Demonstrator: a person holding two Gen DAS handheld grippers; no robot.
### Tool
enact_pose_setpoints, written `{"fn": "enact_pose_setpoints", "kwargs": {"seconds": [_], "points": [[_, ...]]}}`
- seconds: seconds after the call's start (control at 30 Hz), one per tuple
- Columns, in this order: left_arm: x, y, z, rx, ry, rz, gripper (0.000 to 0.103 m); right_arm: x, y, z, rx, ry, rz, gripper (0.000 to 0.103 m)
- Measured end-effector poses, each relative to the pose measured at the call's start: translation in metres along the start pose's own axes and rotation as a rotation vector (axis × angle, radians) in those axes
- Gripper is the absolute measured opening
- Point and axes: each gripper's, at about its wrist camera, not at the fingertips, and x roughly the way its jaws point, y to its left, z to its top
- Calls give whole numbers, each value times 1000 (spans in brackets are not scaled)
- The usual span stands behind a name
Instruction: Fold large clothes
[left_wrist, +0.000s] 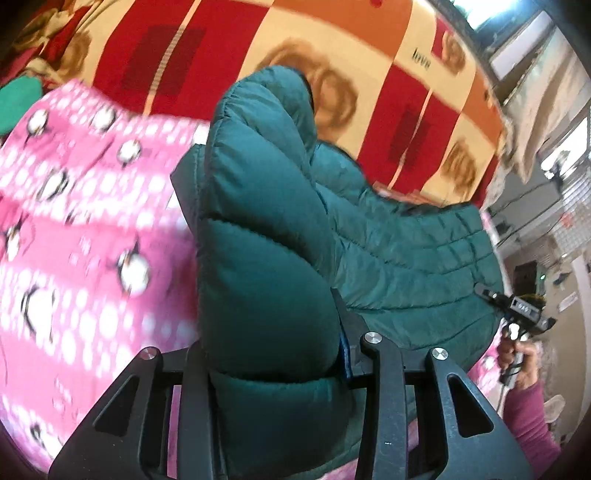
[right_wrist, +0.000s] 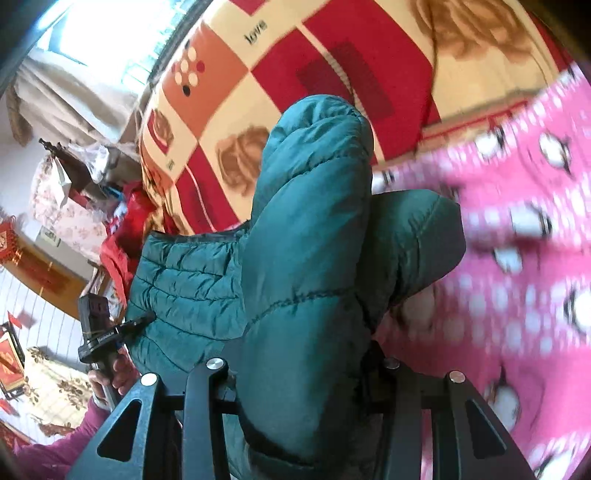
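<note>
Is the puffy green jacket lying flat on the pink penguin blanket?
No, the green jacket is bunched up, pinched between the left gripper fingers above the pink penguin blanket.

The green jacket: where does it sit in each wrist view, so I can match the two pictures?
Left wrist: the green jacket fills the centre, clamped in the left tool, its quilted body trailing right toward the right tool.
Right wrist: it stands centre, clamped in the right tool, its body trailing left toward the left tool.
Shared landmark: the pink penguin blanket, left in the left view, right in the right view.
</note>
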Motion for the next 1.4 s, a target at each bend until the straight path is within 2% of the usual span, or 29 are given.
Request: {"fn": "enact_pose_setpoints", "kwargs": {"seconds": [0.07,0.1,0.13,0.17,0.2,0.23,0.37,0.57,0.7,0.8,0.97,1.4], "points": [[9,6,-14,-7,8,63,48,3,-9,-15,17,23,-51,47],[14,9,-17,-23,9,83,58,6,-15,-20,42,23,-76,52],[19,13,-20,-36,11,98,69,10,-20,-23,59,15,-117,64],[23,16,-22,-47,9,113,73,14,-24,-27,69,7,-176,74],[24,19,-24,-54,1,123,82,19,-25,-30,69,2,-217,80],[25,20,-26,-62,-17,137,87,21,-24,-33,61,-6,-236,81],[20,24,-32,-72,-27,147,88,19,-13,-34,44,-32,-284,81],[-7,8,-36,-15,-73,261,88,-6,-2,-39,30,-62,-370,81],[-26,-9,-41,33,-125,346,88,-29,24,-47,-23,-110,-442,81],[-36,-27,-48,74,-170,390,88,-34,46,-56,-47,-128,-445,81],[-38,-61,-62,111,-228,416,88,-24,78,-73,-88,-144,-491,82],[-21,-104,-82,165,-272,467,88,25,132,-107,-160,-212,-566,87]]}}
